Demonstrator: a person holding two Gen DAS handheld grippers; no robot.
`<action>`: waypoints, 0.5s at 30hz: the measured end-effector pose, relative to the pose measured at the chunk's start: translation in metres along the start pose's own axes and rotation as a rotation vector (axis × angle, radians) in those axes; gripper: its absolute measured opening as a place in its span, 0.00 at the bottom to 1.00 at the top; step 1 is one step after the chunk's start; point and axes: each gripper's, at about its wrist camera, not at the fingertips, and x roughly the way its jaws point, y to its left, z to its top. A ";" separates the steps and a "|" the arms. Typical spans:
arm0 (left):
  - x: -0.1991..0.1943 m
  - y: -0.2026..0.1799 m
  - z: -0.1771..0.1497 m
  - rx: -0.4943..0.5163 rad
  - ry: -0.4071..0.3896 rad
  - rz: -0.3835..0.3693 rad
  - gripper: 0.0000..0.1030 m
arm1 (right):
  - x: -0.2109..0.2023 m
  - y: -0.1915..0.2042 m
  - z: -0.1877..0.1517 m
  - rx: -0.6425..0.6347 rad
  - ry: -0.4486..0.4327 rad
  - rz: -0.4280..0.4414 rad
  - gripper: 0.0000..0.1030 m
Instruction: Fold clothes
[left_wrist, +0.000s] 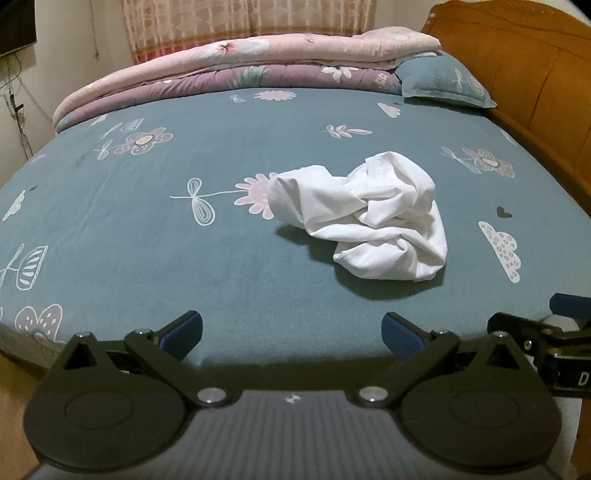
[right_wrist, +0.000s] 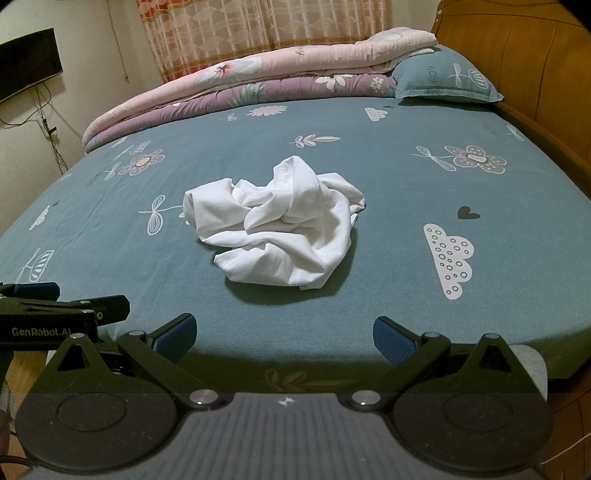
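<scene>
A crumpled white garment (left_wrist: 364, 218) (right_wrist: 280, 225) lies in a heap on the teal flowered bedsheet (left_wrist: 147, 229) (right_wrist: 424, 192), near the middle of the bed. My left gripper (left_wrist: 291, 334) hovers open at the bed's near edge, well short of the garment, with nothing between its blue pads. My right gripper (right_wrist: 282, 334) is open too, at the same near edge, also empty. Each gripper shows at the side of the other's view: the right one at the far right (left_wrist: 546, 332), the left one at the far left (right_wrist: 55, 306).
Folded pink and purple quilts (left_wrist: 236, 62) (right_wrist: 258, 77) lie along the far side of the bed. A teal pillow (left_wrist: 443, 79) (right_wrist: 443, 77) rests by the wooden headboard (left_wrist: 524, 74) (right_wrist: 517, 62) on the right. A curtain (right_wrist: 258, 26) hangs behind.
</scene>
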 end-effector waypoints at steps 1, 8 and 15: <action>0.000 0.000 0.000 -0.003 -0.001 -0.001 0.99 | 0.000 0.000 0.000 0.000 0.000 0.000 1.00; 0.000 0.001 0.000 -0.005 -0.009 -0.001 0.99 | 0.000 0.000 0.000 0.001 0.000 0.001 1.00; 0.000 -0.001 0.000 0.005 -0.018 0.005 0.99 | 0.000 -0.001 0.000 0.004 -0.001 0.004 1.00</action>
